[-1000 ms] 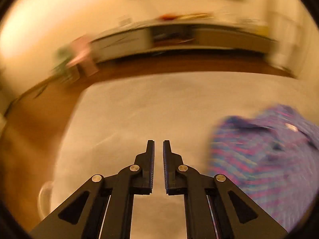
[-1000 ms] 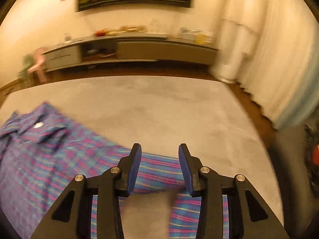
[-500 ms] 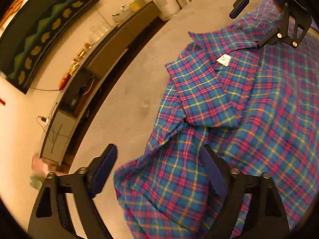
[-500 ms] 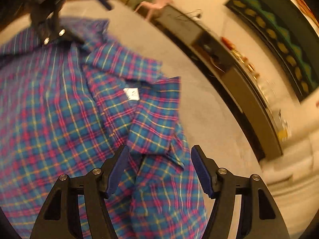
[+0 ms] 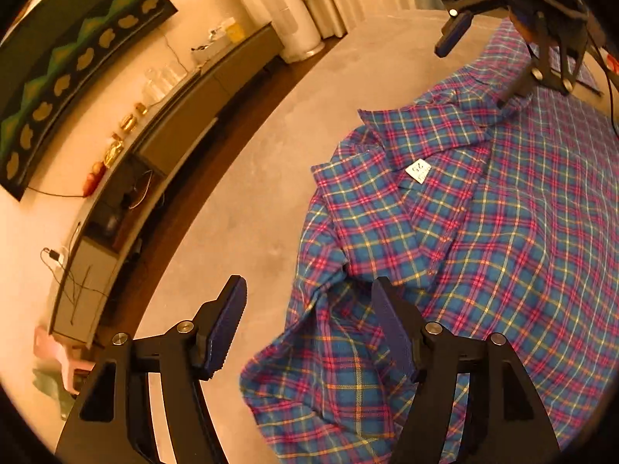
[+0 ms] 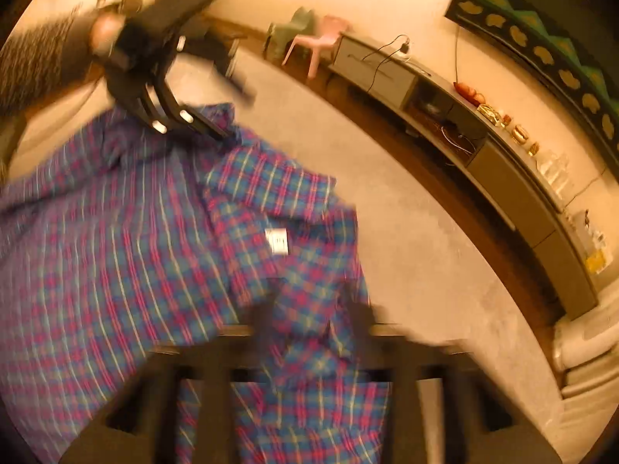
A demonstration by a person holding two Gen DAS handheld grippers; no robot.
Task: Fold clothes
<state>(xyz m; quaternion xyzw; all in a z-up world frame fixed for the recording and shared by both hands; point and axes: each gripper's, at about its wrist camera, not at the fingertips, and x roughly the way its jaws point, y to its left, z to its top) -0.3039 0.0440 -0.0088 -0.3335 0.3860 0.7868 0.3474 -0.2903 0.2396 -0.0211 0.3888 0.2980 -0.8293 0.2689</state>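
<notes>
A blue, pink and yellow plaid shirt (image 5: pixel 483 239) lies spread on a grey carpet, collar and white label (image 5: pixel 418 169) up. My left gripper (image 5: pixel 309 321) is open just above the shirt's near shoulder, one finger over carpet, one over cloth. My right gripper (image 6: pixel 309 317) is open over the opposite shoulder, blurred by motion, with cloth between its jaws. The right gripper also shows in the left wrist view (image 5: pixel 491 65) at the far shoulder; the left gripper shows in the right wrist view (image 6: pixel 205 116).
The grey carpet (image 5: pixel 271 178) borders a wood floor strip and a long low dark cabinet (image 5: pixel 162 147) with small items on top. A pink child's chair (image 6: pixel 321 42) stands by the cabinet. A white curtain hangs at the far corner.
Both grippers have dropped lower toward the shirt's shoulders. The left has opened from nearly shut one second ago. The right is moving fast, now blurred.
</notes>
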